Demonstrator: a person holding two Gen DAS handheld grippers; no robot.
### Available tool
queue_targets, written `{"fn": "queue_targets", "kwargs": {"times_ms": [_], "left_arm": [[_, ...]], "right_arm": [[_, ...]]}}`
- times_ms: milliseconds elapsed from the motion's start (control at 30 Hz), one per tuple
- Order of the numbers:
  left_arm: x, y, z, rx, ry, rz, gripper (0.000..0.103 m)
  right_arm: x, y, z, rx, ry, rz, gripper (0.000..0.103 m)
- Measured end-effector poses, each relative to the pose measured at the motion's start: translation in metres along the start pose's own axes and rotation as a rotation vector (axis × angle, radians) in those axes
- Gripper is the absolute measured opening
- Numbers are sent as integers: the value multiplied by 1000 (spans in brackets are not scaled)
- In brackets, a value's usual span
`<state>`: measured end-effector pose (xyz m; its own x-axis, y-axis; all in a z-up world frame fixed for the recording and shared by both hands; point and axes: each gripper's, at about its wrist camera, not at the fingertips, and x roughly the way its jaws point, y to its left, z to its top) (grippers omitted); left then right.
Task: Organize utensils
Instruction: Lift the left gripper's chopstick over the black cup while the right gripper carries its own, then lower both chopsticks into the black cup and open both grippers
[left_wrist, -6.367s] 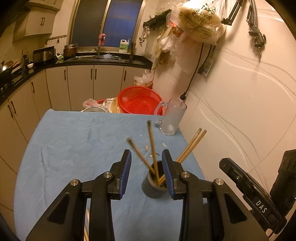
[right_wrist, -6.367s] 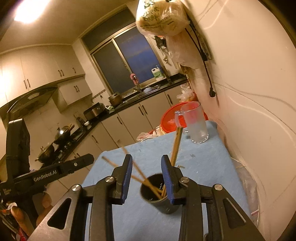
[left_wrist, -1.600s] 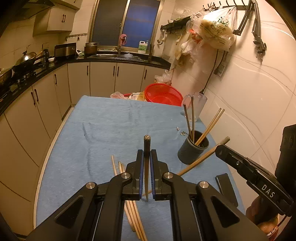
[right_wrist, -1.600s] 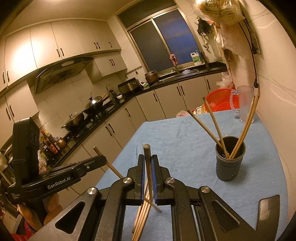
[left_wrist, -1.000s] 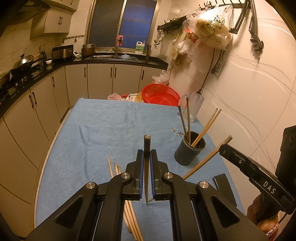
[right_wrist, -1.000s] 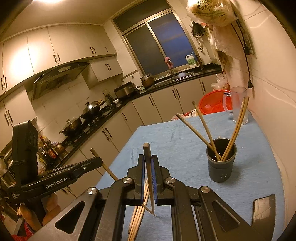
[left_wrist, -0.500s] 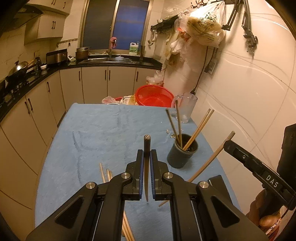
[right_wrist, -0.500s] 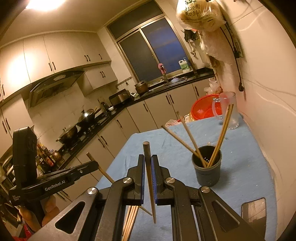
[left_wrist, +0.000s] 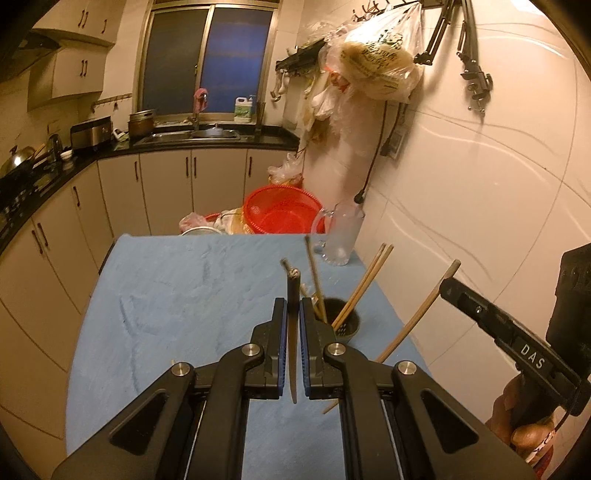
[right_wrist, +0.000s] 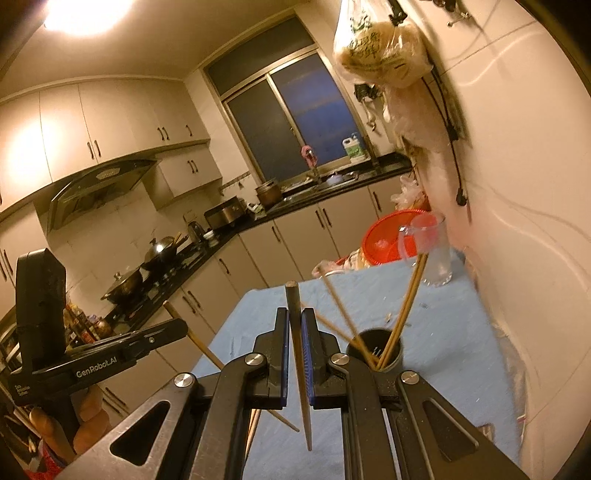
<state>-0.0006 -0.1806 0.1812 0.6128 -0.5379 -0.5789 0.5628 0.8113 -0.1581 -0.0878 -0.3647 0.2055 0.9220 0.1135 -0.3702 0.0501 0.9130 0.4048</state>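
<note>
With my left gripper (left_wrist: 292, 345) and right gripper (right_wrist: 294, 352) each clamped on a chopstick (left_wrist: 292, 325), I next tip both into the cup (left_wrist: 345, 323) just ahead-right of the jaws.

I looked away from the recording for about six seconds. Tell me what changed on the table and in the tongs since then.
Both tongs were open around the dark cup then. Now the left tongs are shut on a chopstick, and the right tongs on another chopstick, both carried back toward the cup. The loose chopsticks seen on the blue cloth a second ago are mostly out of view. The cup, glass mug and red basket stayed put.
</note>
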Motion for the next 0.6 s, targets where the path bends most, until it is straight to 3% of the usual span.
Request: {"fn": "queue_targets", "kwargs": {"times_ms": [333,600], "left_arm": [[8,-25,51,7,-56,-42,6],[33,-40,81,6,-79,-62,6]], "right_arm": [[-8,-10,51,-16,-75,-39,8],[11,-23,79,-26,-93,-74,8]]}}
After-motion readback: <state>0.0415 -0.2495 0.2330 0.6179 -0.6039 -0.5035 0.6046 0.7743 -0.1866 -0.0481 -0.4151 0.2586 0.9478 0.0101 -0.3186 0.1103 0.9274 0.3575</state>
